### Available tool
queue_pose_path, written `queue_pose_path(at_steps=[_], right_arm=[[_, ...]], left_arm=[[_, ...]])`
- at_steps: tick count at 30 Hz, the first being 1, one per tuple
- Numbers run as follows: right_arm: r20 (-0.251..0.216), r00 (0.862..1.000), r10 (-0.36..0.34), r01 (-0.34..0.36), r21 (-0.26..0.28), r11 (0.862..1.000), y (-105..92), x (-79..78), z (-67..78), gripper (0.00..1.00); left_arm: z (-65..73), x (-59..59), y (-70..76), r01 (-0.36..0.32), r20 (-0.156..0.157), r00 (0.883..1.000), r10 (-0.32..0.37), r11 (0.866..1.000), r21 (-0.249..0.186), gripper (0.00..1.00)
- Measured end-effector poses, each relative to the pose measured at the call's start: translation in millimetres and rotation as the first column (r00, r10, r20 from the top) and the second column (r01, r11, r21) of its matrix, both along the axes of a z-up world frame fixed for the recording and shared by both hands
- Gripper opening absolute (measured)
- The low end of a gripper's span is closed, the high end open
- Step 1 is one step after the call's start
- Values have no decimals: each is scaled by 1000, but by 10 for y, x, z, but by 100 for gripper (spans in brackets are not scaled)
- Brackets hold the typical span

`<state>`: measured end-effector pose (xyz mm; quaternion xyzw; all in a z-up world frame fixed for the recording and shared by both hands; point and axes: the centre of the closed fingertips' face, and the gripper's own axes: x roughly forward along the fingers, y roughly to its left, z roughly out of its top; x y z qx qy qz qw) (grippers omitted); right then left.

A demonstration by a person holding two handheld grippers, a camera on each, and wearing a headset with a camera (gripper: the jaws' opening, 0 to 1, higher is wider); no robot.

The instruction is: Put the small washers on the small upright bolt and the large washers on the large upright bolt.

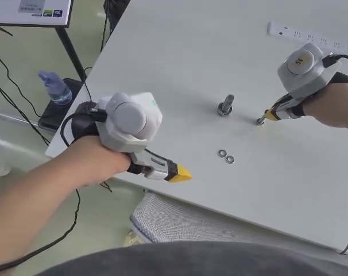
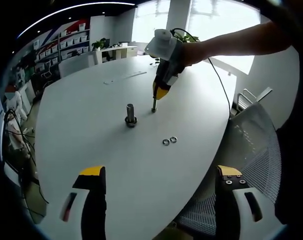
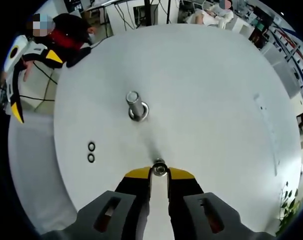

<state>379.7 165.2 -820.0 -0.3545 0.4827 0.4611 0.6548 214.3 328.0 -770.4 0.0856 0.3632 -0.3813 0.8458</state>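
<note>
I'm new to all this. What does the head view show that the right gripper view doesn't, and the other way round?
The head view adds a water bottle beside the table and the forearm behind the right claw. The right gripper view adds an end-on look at the small bolt between that claw's tips, plus a plant at the room's edge. Both share the white table, the large bolt, two loose washers and the left claw.

A white oval tabletop [image 1: 162, 69] carries a long white power strip [image 1: 303, 37] at 1 o'clock, and a grey mesh chair [image 1: 174, 221] sits at 6 o'clock. In the left gripper view, bright windows [image 2: 211, 20] glow at 12 o'clock, with stocked shelves [image 2: 51, 45] at 10 o'clock.
</note>
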Motion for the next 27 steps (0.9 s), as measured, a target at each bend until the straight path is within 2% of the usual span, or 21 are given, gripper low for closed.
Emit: queue_pose_path(at_steps=[4,8,16,27], right_arm=[[0,1000,1,-1,-1,1000,-2,-1,-23,13],[-2,1000,4,-4,0,1000,6,70,-99,13],[-9,1000,8,-8,-6,1000,2,100,-110,13],[-23,1000,-5,5,-8,1000,-36,142,-293,13]], left_arm=[[-5,19,-8,-2,-3,1000,2,1000,-6,90],[-19,46,-16,1,-5,1000,-1,1000,-3,90],[-42,88,-28,9,-11,1000,-9,1000,-3,89],[-88,97,0,7,-22,1000,-7,1000,-1,89]])
